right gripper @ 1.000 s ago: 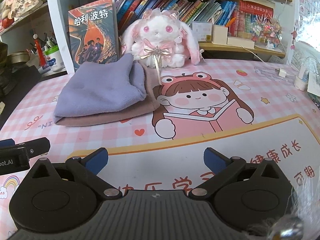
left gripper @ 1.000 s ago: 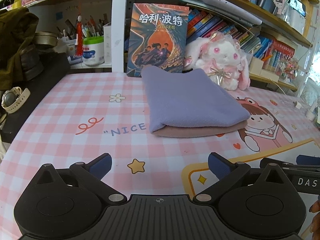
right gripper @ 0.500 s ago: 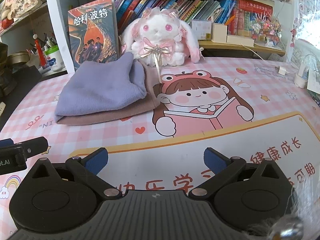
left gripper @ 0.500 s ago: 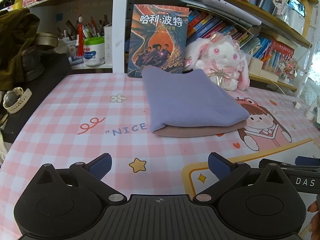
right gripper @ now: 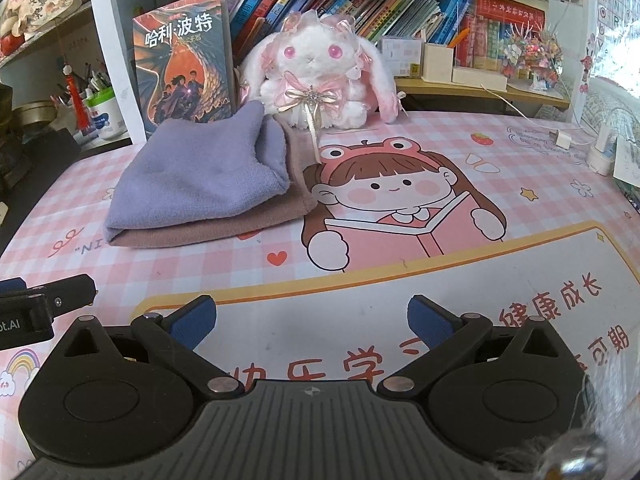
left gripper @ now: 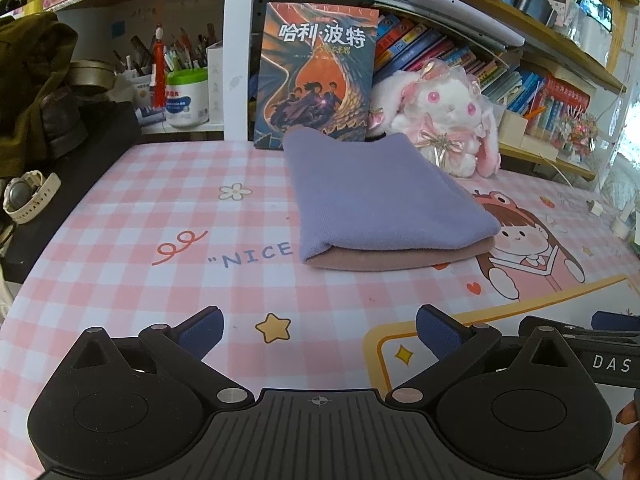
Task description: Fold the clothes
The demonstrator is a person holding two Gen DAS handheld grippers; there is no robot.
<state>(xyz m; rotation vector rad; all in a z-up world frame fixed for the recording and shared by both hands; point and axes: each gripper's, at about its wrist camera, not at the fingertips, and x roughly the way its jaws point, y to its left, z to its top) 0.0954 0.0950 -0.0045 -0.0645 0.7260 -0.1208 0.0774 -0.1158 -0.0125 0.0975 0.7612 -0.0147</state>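
A folded lilac cloth lies on top of a folded dusty-pink cloth in a neat stack on the pink checked desk mat. The stack also shows in the right wrist view, lilac cloth over pink cloth. My left gripper is open and empty, held over the mat in front of the stack. My right gripper is open and empty, to the right of the left gripper and in front of the stack.
A standing book and a white plush rabbit are right behind the stack. Shelves of books run along the back. A watch lies off the mat's left edge. A charger and cable lie at the right.
Both grippers stay open and empty. The views have shifted only slightly; the cloth stack has not moved.
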